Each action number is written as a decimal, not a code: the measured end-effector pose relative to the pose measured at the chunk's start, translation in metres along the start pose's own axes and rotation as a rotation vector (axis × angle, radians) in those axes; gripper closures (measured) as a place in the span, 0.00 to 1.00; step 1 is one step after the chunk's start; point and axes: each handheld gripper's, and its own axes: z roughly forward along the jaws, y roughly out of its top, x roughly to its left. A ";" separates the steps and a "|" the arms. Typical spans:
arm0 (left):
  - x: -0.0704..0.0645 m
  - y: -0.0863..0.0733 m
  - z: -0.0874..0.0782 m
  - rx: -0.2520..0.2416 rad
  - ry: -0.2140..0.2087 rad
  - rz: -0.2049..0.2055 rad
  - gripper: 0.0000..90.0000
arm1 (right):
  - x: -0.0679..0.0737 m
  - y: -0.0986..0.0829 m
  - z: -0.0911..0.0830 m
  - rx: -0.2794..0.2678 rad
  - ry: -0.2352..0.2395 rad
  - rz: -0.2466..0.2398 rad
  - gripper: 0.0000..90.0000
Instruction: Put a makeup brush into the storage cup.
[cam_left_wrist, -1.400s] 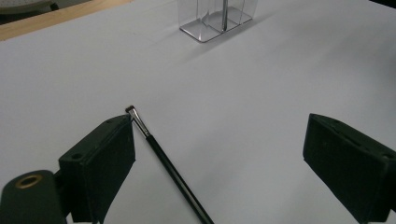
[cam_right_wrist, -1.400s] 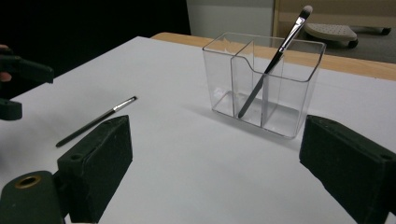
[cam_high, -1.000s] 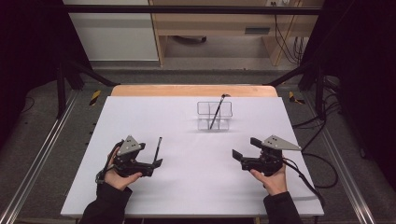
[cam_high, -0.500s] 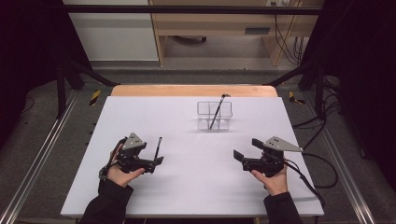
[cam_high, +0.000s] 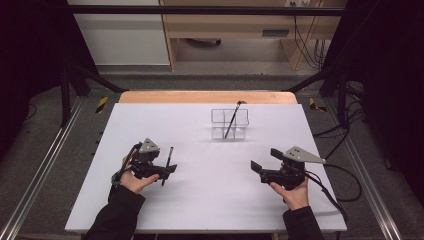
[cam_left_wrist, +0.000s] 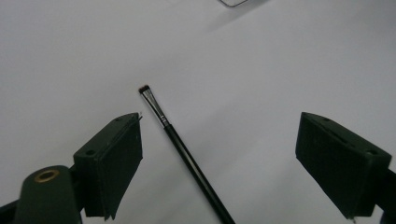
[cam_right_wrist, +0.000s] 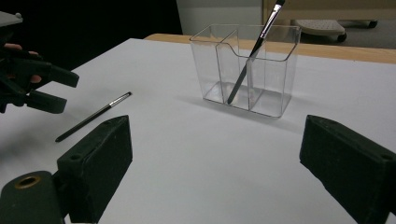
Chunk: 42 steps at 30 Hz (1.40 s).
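The person wears dark long sleeves (cam_high: 116, 215) reaching the wrists. Each hand carries a black tool: the left tool (cam_high: 169, 170) and right tool (cam_high: 256, 167) both bear a grey three-cornered plate on top and blocky black jaws with small screw holes. A black cable (cam_high: 345, 187) loops from the right tool.

The high view looks down over the clear organizer (cam_high: 229, 123); the right gripper view faces it low, nearer, sharing it.
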 end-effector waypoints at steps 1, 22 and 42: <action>0.000 0.000 0.000 0.000 0.000 0.000 0.16 | 0.000 0.000 0.000 0.000 0.000 0.000 0.11; 0.006 -0.005 0.020 0.143 0.023 -0.015 0.42 | 0.001 -0.002 0.004 0.019 0.003 -0.009 0.11; -0.001 -0.009 0.031 0.231 0.043 0.020 0.67 | 0.001 -0.003 0.007 0.026 0.005 0.001 0.12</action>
